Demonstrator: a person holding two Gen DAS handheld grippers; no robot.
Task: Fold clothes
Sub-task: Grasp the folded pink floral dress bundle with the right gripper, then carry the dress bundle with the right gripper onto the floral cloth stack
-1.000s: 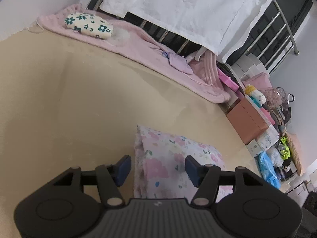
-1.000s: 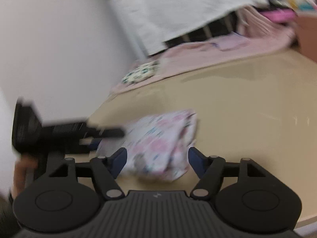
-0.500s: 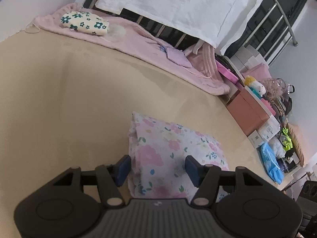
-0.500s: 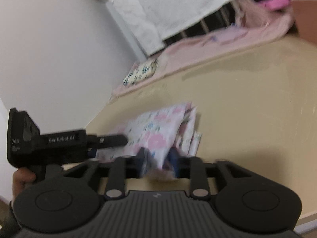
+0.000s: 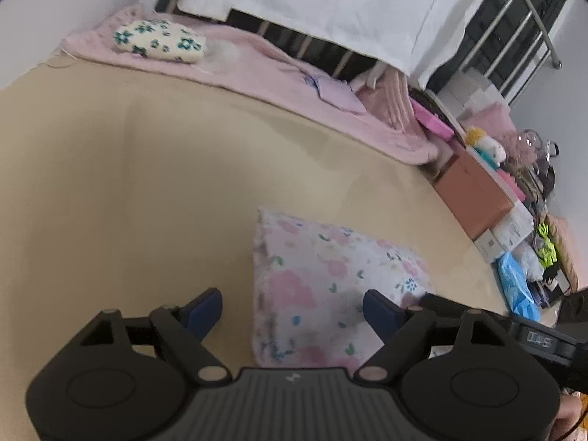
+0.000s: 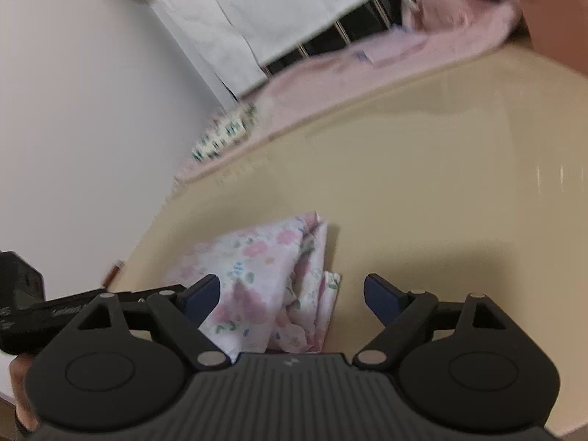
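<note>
Both grippers hang low over the floral garment (image 5: 330,286), jaws wide apart and holding nothing: left gripper (image 5: 292,307) straddles the near end of the bundle, right gripper (image 6: 292,294) sits above its loose side. Change noted: half a second ago the right jaws were pinched together on the cloth's near edge; they now stand spread, so the cloth has been released. The left jaws were apart in the earlier frames and are apart now, with the camera pulled slightly back from the fabric. The garment lies on the beige table (image 5: 128,183) as a compact, roughly rectangular packet, several layers showing along its left edge in the left view. Judgement: a fold has just been set down; whether further folds remain cannot be settled, since the packet already looks small and squared. In the right view the layered corner (image 6: 316,294) looks rumpled, not flat. Beyond it, a pink blanket (image 5: 257,70) runs along the table's far edge, with a green-flowered bundle (image 5: 160,40) on it and a white sheet (image 5: 330,3) hanging over a metal rail behind. Hidden or unclear: the packet's nearest edge is covered by both gripper bodies; the right view is motion-blurred; the clutter far right is too small to identify.
</note>
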